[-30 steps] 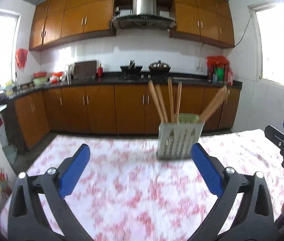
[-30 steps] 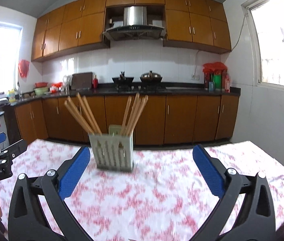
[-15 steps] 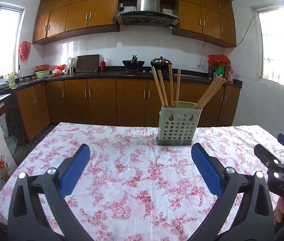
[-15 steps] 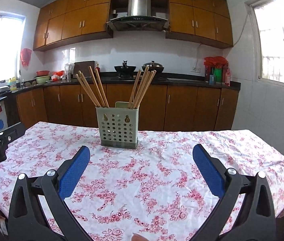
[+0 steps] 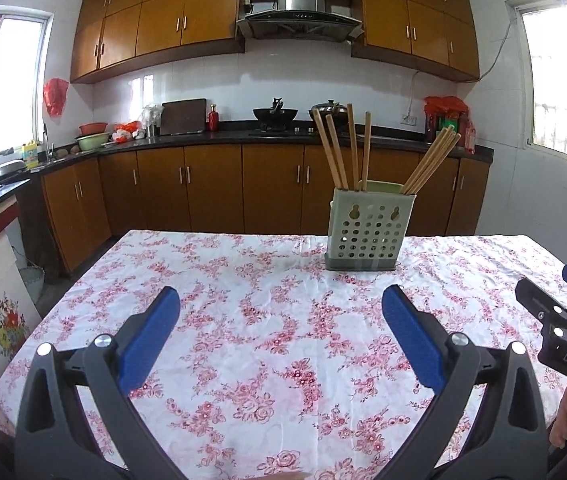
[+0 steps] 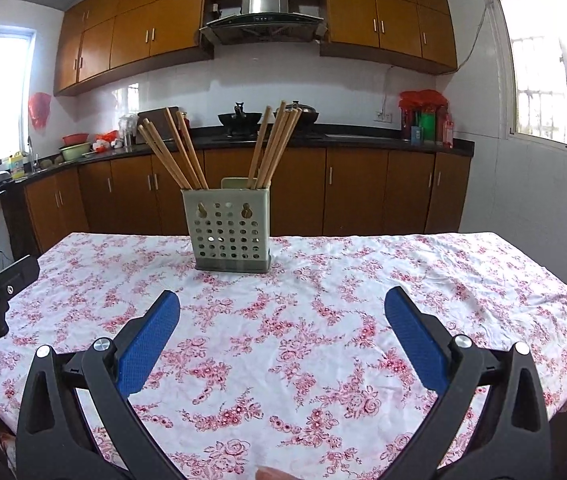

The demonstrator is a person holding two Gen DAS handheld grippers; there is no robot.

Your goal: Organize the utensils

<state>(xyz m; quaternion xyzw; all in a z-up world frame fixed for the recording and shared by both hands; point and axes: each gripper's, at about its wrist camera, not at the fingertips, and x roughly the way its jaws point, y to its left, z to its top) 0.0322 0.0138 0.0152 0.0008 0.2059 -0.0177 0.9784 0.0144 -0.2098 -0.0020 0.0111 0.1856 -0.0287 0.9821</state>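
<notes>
I'm holding my left gripper (image 5: 281,320) and right gripper (image 6: 282,320) wide apart, gripping nothing; wooden chopsticks (image 6: 275,144) are sitting in the perforated grey-green plastic holder (image 6: 230,230), so sorting is looking finished.

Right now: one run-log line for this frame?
left gripper open | right gripper open | chopsticks in holder | nothing held

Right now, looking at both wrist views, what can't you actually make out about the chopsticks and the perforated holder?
- Lower ends of the wooden chopsticks: both views, hidden inside the grey-green perforated plastic holder.
- Exact chopstick count: the right bundle overlaps itself in both views.
- Holder's far side and inner divider: both views, blocked by its front wall.
- Right gripper: left wrist view, cut off by the frame edge.
</notes>
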